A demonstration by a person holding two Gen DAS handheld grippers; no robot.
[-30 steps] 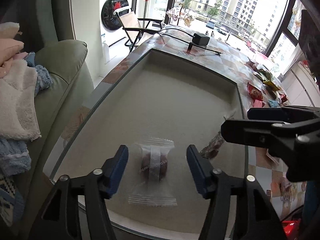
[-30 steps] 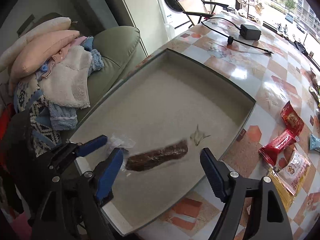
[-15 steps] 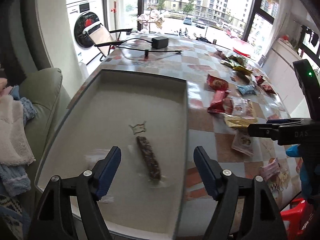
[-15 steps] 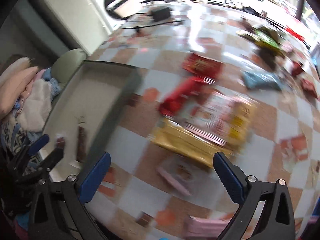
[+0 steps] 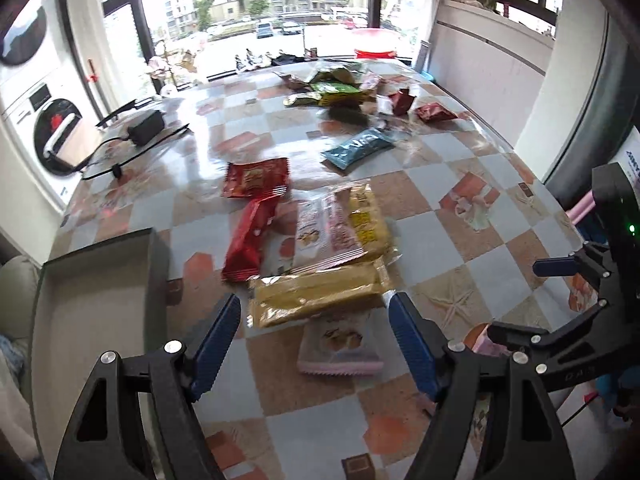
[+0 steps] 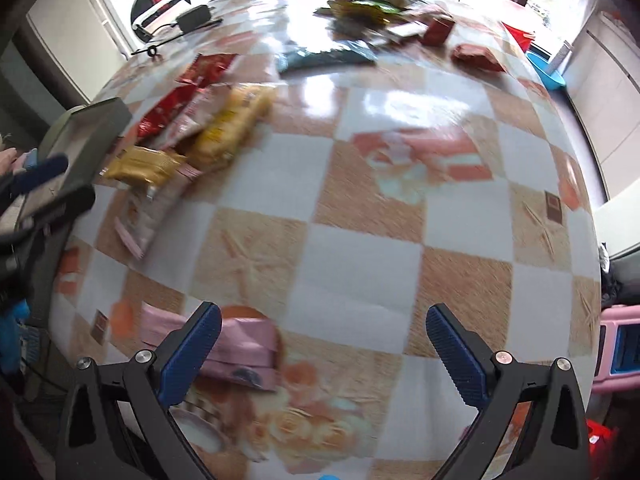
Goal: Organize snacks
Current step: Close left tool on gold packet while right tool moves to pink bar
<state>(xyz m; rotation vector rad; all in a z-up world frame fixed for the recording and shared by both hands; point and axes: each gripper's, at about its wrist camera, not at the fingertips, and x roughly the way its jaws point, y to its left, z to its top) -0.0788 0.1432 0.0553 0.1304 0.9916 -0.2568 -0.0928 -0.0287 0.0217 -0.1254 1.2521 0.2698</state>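
Snacks: yellow pack and pink-edged pack lie on table just beside gray tray. My left gripper spread, empty, straddling pink-edged pack, probably next pick. My right gripper spread, empty, pink packet near its left finger.

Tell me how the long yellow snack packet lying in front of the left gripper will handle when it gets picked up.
The yellow packet looks like thin crinkled film, so probably light and floppy, sagging at the ends. Its glossy surface may slip. It overlaps the small pink-edged packet, which might shift.
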